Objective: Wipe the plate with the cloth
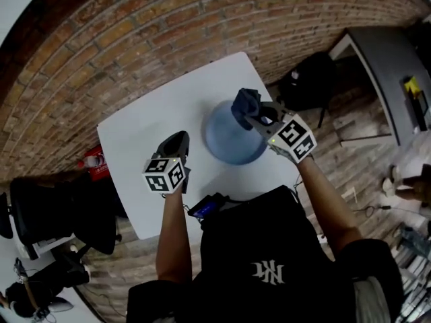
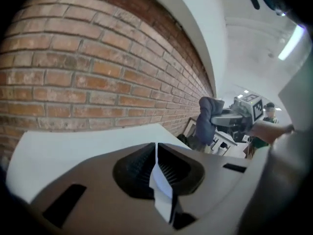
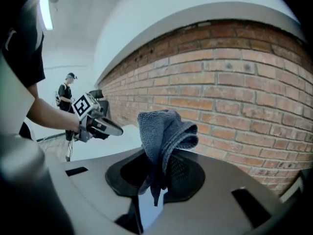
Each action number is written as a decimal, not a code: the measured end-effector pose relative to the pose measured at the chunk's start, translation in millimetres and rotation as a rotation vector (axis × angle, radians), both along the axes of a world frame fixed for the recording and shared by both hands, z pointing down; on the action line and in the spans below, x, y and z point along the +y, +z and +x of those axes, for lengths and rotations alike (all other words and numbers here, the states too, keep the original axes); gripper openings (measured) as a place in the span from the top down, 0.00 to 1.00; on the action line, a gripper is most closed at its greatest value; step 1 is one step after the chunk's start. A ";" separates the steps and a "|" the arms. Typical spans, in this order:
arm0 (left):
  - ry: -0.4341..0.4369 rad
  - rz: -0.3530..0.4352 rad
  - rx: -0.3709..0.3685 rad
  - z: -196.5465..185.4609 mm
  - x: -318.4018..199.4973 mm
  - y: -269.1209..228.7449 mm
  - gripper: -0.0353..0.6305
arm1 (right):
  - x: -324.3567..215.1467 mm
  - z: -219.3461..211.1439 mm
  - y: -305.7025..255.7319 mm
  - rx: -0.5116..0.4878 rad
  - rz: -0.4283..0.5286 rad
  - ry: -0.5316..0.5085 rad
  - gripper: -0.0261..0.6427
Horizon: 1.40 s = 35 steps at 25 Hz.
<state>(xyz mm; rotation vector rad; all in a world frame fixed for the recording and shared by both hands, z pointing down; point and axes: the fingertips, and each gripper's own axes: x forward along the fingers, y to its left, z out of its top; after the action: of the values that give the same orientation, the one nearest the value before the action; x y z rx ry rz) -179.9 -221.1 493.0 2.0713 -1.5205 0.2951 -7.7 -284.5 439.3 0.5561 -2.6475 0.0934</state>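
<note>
Dark blue cloth [image 3: 164, 131], soft and bunched, is pinched between the fingers of the right gripper [image 3: 157, 173]. Most of its bulk stands up above the fingers and a short tail hangs below them. In the head view this cloth [image 1: 245, 101] is at the far right side of the blue plate [image 1: 225, 143], which lies on the white table [image 1: 148, 133] in front of a brick wall [image 3: 234, 97]. I cannot tell from the pictures if the cloth touches the plate. The right gripper view looks level toward the wall and does not show the plate at all, so the cloth seems to be held above it. The left gripper [image 2: 156, 155] has its fingers pressed together with nothing between them. In the head view it [image 1: 176, 140] is over bare table, near the left side of the plate and apart from it. In my judgement the cloth is already taken up and the wiping itself is about to begin, or is between two strokes. The next move calls for tipping the right gripper downward, so that the bunched part of the cloth meets the plate's surface, and then sweeping it across with light pressure. The plate is not held by anything, so it may slide on the smooth table. The left gripper is well placed to steady its rim.
</note>
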 end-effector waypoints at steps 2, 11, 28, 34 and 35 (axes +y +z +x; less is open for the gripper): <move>0.028 0.086 -0.026 2.3 0.7 -34.4 0.93 | 8.2 1.6 -34.4 -0.091 0.017 0.012 0.84; 0.168 0.452 -0.145 39.4 34.0 -167.5 0.94 | 79.7 46.4 -139.2 -0.481 0.005 0.004 0.84; 0.263 0.628 -0.075 117.1 119.9 -227.5 0.94 | 170.5 132.3 -173.1 -0.563 0.044 0.000 0.84; 0.281 0.561 -0.004 161.3 166.9 -215.9 0.94 | 240.6 162.8 -161.8 -0.541 -0.010 -0.074 0.84; 0.290 0.547 -0.008 168.6 176.4 -212.5 0.94 | 255.0 165.7 -158.9 -0.547 -0.021 -0.093 0.84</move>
<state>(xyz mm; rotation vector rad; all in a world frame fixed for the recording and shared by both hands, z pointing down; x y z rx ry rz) -11.3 -44.8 280.4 2.7265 -1.4102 -0.0169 158.0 -29.5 280.4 0.4453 -3.1924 0.2808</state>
